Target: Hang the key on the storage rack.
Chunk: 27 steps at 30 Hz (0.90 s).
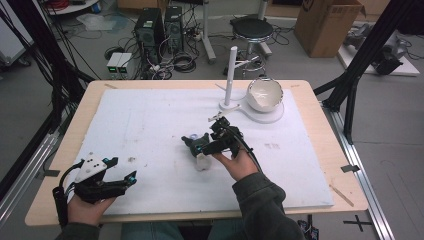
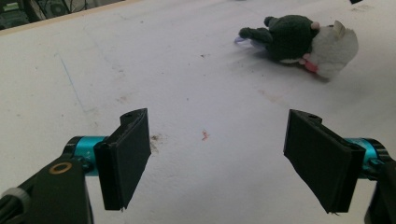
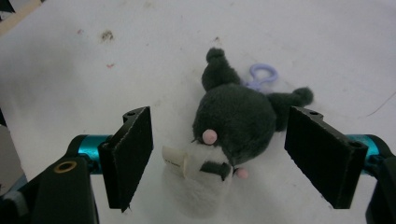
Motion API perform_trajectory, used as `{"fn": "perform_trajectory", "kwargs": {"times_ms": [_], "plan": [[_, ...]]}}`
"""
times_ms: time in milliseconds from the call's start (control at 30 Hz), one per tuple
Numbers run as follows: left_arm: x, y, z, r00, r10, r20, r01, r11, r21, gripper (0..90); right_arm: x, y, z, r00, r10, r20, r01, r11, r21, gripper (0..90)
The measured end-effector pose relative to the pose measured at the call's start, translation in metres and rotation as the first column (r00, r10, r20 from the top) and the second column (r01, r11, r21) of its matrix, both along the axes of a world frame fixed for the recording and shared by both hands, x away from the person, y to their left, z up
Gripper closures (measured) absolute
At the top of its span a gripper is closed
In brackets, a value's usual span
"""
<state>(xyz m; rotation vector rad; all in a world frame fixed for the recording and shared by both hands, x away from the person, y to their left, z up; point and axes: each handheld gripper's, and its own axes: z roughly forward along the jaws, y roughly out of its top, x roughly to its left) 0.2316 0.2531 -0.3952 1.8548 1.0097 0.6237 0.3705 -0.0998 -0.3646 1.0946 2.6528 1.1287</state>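
A: Two grippers, one plush. List them by view.

B: High view: left gripper (image 1: pixel 120 181) low at lower left, jaws apart with nothing between them, resting on the white mat (image 1: pixel 150 115). Right gripper (image 1: pixel 202 146) just right of centre, over the plush (image 1: pixel 198 150), which lies on the mat mid-frame.

A: What does the right gripper view add?

B: Plush (image 3: pixel 233 126) detail: dark green body, white lower part, pink dots, a lilac ring (image 3: pixel 261 75) at its upper side. It lies between the two black jaws, which stand clear on both sides; the pads do not press on it. A pale tag sticks out toward the left jaw. None of that reads from above, where the hand and gripper cover much of the toy.

A: And the left gripper view?

B: Jaws wide, bare mat between them, with small stains. Plush (image 2: pixel 299 42) at upper right of the frame, well apart from this gripper.

A: Surroundings?

B: High view only: white bowl (image 1: pixel 265 94) tilted on a white stand (image 1: pixel 231 75) at the mat's upper right; wooden table (image 1: pixel 325 130) edge around the mat. Beyond it, floor with computer towers (image 1: pixel 160 30), cables, a stool (image 1: pixel 252 30), a cardboard box (image 1: pixel 327 25) at upper right.

A: Anything in the way?

B: Nothing lies between the plush and the jaws.
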Motion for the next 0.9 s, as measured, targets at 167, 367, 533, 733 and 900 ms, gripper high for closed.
{"fn": "perform_trajectory", "kwargs": {"times_ms": [167, 367, 533, 733, 900], "plan": [[0.000, 0.000, 0.000, 1.0000, -0.002, 0.000, 0.002, 1.0000, 0.000, 23.2, 0.002, 0.008, -0.006, 1.0000, -0.003, -0.009, 0.003, 1.000, -0.023, 19.7], [0.000, -0.001, 0.000, 1.0000, -0.007, 0.001, 0.007, 1.0000, 0.000, 23.2, 0.004, 0.014, -0.014, 0.9990, -0.014, -0.042, 0.012, 0.999, -0.045, 18.7], [0.001, -0.001, 0.000, 1.0000, -0.007, 0.000, 0.007, 1.0000, -0.001, 23.2, 0.007, 0.017, -0.020, 0.9965, -0.025, -0.079, 0.019, 0.997, -0.071, 18.7], [0.001, -0.001, 0.000, 0.9999, -0.013, 0.000, 0.013, 0.9999, 0.005, 23.2, 0.011, 0.020, -0.027, 0.9928, -0.048, -0.110, 0.039, 0.996, -0.084, 18.8], [0.001, -0.002, 0.000, 0.9999, -0.011, 0.002, 0.011, 0.9999, 0.004, 23.2, 0.014, 0.025, -0.033, 0.9898, -0.066, -0.126, 0.052, 0.992, -0.118, 20.7]]}}
